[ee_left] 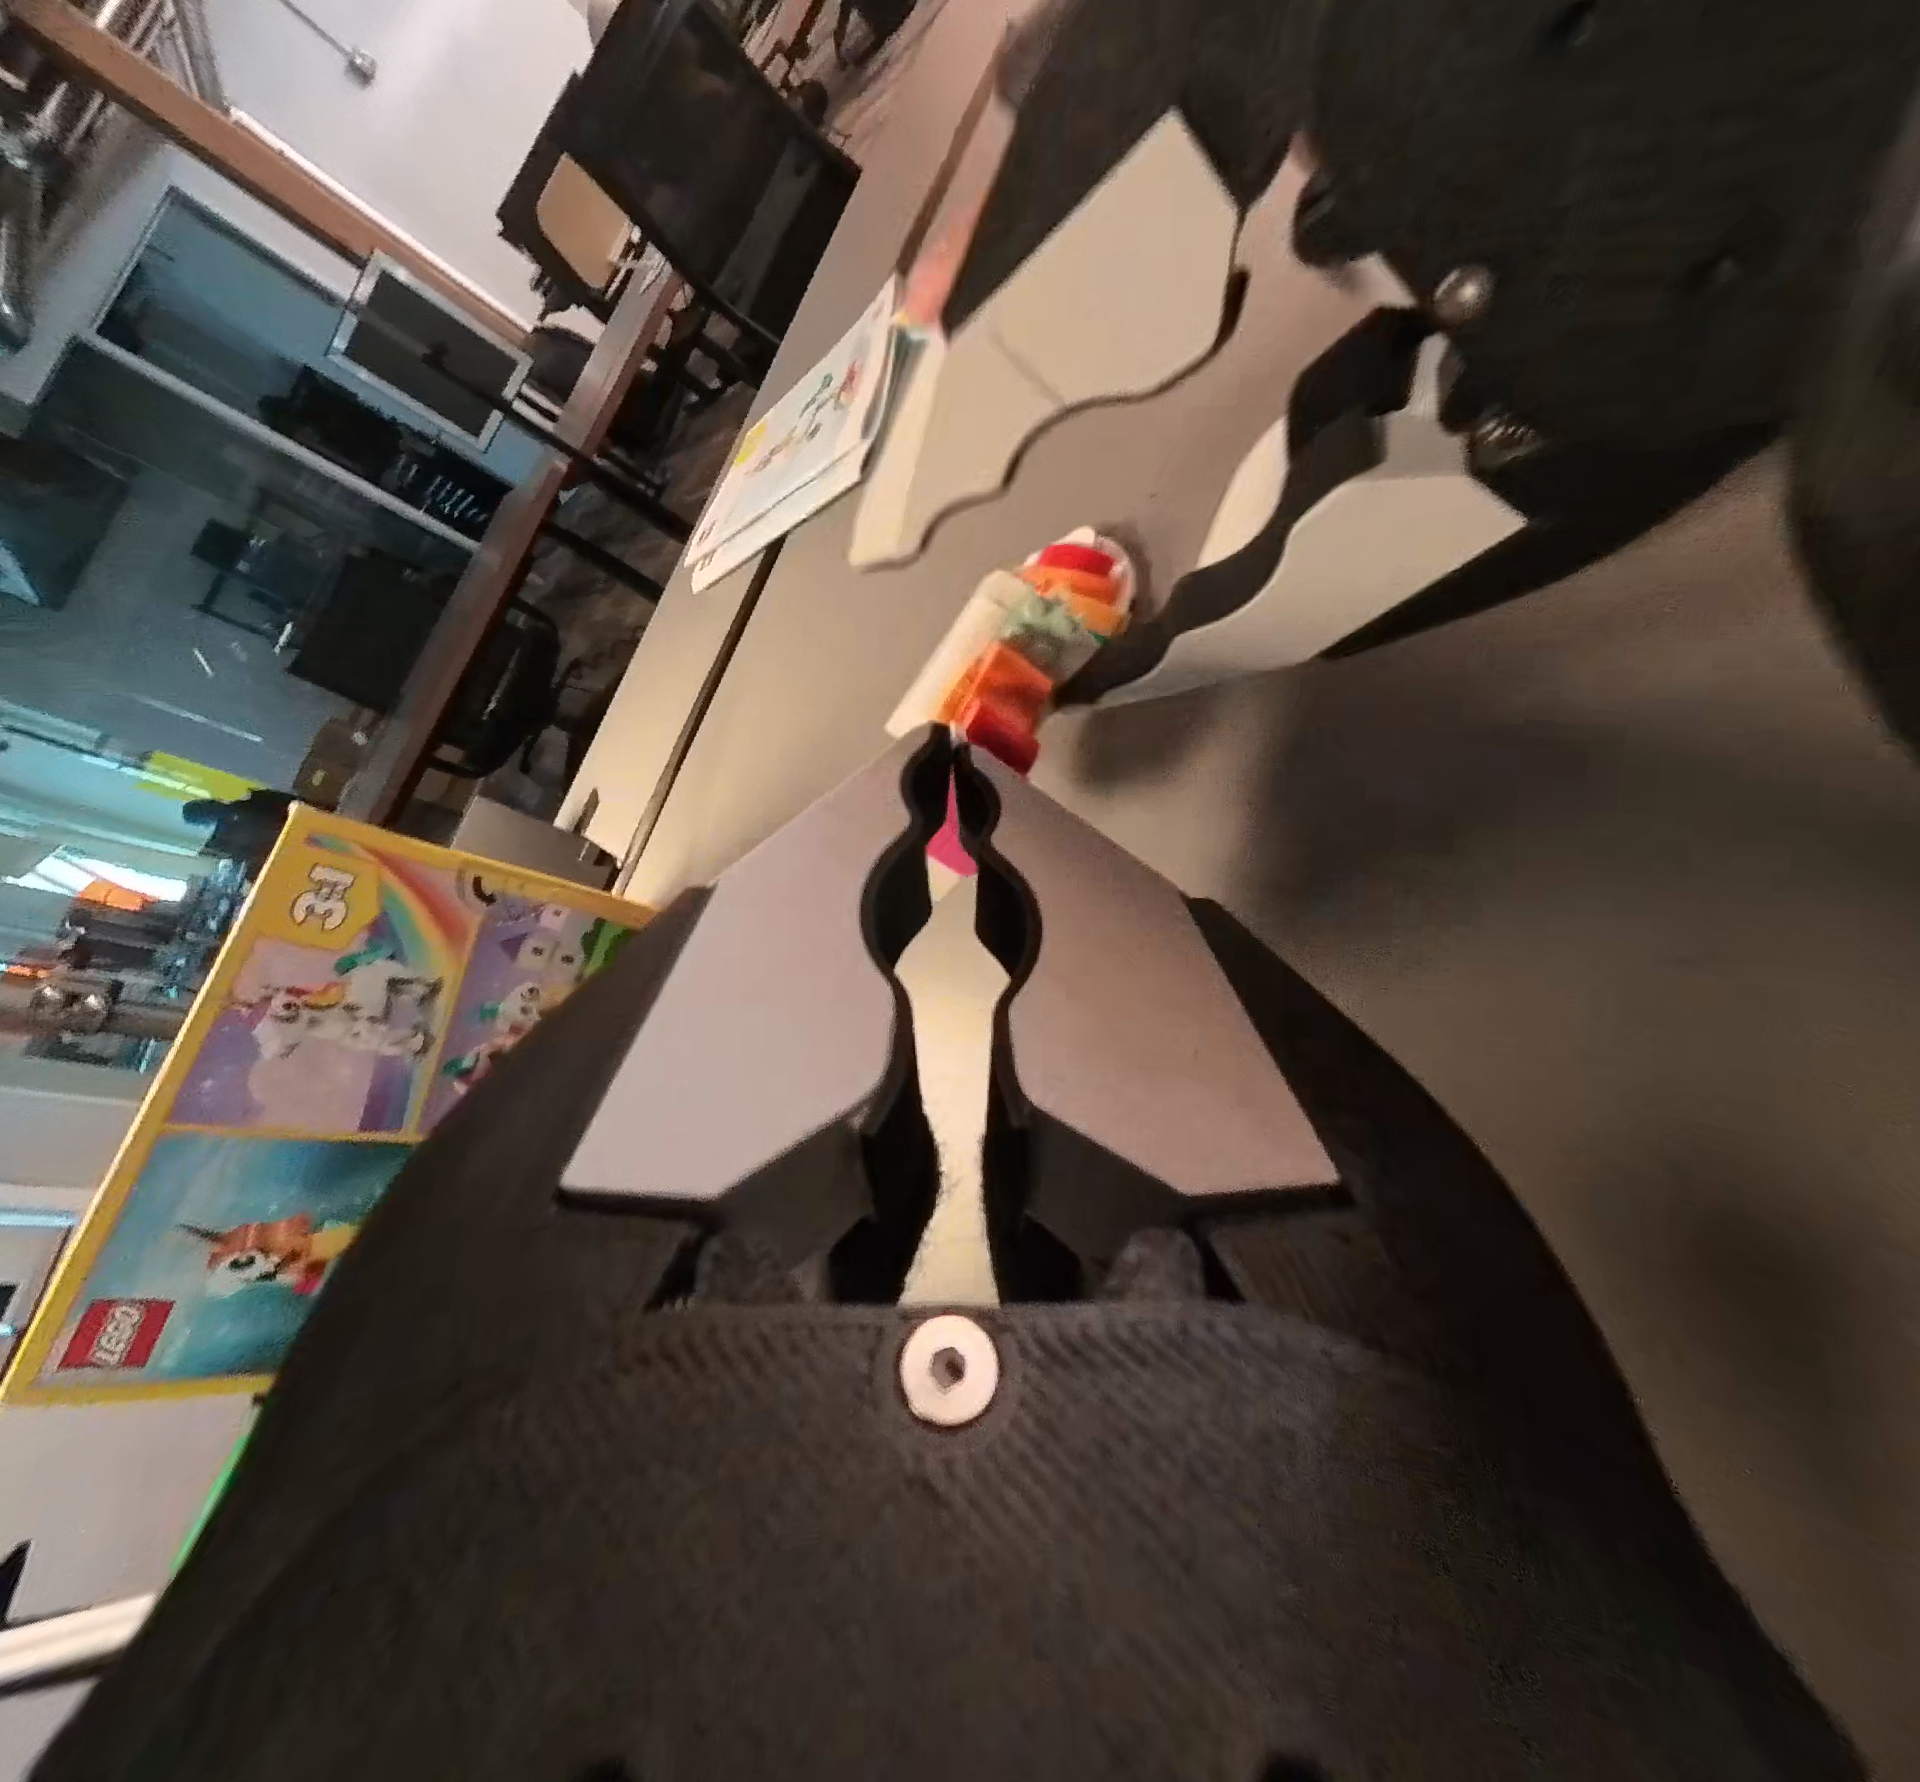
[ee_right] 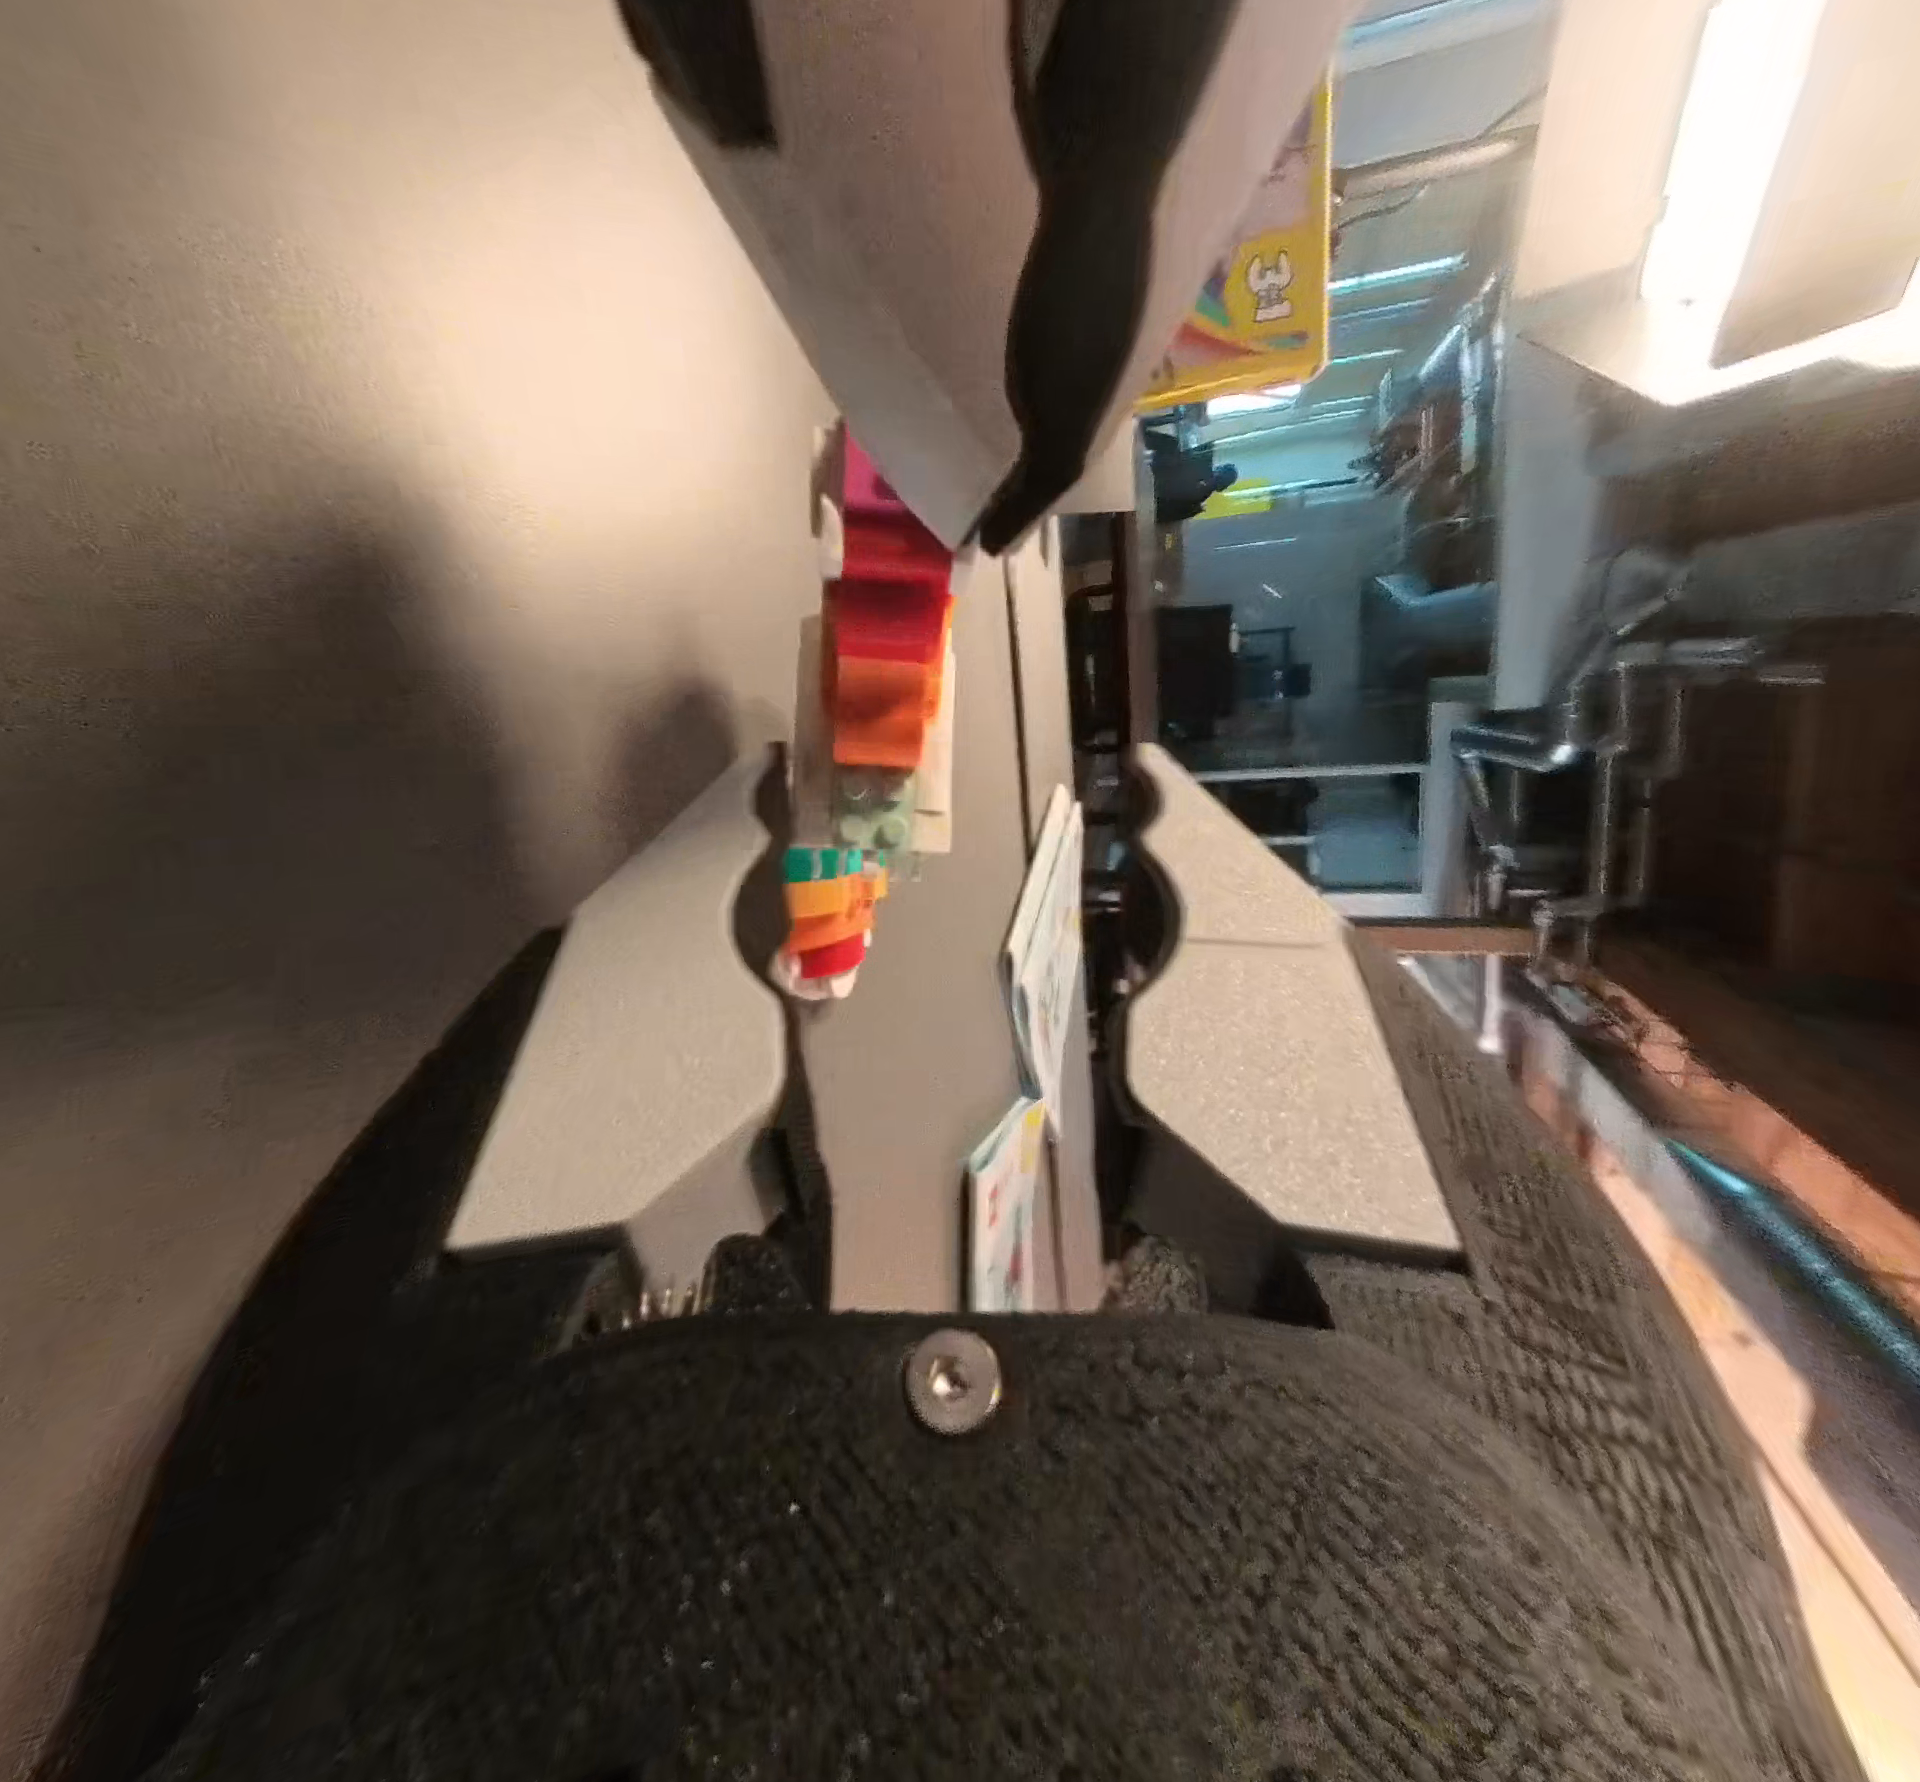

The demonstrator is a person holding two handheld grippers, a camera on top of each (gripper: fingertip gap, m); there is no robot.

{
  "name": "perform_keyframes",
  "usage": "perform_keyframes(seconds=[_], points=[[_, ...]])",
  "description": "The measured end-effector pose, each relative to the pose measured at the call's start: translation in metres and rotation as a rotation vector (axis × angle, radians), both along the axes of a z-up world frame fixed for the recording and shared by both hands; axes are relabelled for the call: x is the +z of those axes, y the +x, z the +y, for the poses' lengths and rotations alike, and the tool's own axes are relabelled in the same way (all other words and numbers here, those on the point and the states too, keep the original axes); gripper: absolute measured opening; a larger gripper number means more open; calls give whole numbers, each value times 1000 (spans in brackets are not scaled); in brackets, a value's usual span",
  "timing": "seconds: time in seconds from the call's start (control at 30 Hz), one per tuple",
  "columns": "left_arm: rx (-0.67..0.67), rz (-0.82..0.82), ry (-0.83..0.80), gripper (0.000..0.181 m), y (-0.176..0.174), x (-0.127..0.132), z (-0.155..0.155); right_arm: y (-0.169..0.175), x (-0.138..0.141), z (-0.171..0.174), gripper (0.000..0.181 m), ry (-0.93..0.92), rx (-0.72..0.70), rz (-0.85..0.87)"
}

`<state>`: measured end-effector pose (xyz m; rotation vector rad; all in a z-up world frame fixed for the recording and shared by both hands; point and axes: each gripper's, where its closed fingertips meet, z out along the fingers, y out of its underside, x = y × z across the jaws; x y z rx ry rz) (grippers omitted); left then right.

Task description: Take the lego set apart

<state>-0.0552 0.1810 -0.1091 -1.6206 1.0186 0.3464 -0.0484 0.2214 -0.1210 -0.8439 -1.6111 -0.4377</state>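
Observation:
The lego model [ee_left: 1029, 631] is a short stack of white, red, orange, green and pink bricks held just above the grey table [ee_left: 1507, 901]. My left gripper [ee_left: 951, 764] is shut on the model's near end, with a pink brick showing between its fingers. In the right wrist view the left gripper [ee_right: 997, 527] comes in from the top and pinches the far end of the model [ee_right: 883, 693]. My right gripper [ee_right: 961, 797] is open. The model's red and orange end lies between its jaws, close to the left finger [ee_right: 665, 1005]. The right gripper's fingers [ee_left: 1049, 444] also show in the left wrist view.
A yellow lego box [ee_left: 312, 1088] stands on the table behind the left gripper and also shows in the right wrist view [ee_right: 1278, 278]. An instruction booklet [ee_left: 800, 454] lies near the table edge, also in the right wrist view [ee_right: 1049, 953]. Dark chairs [ee_left: 675, 143] stand beyond the table. The tips of one gripper are about 5 cm away from the tips of the other.

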Motion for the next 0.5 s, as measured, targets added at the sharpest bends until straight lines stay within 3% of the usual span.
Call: perform_keyframes(seconds=[0.07,0.1,0.3,0.37,0.5], points=[[-29,1,16,0,5,4,-3,0,-3,0,37,35,-1,-19],[-48,-9,18,0,8,6,-5,-1,-6,-2,33,27,5,-25],[-151,-16,-6,0,21,4,-16,-13,-18,-12,43,-80,67,6],[-160,-35,-17,0,21,5,-17,-14,-14,-13,22,-69,86,29],[-144,-55,-14,0,19,6,-17,-12,-7,-8,21,94,71,-18]])
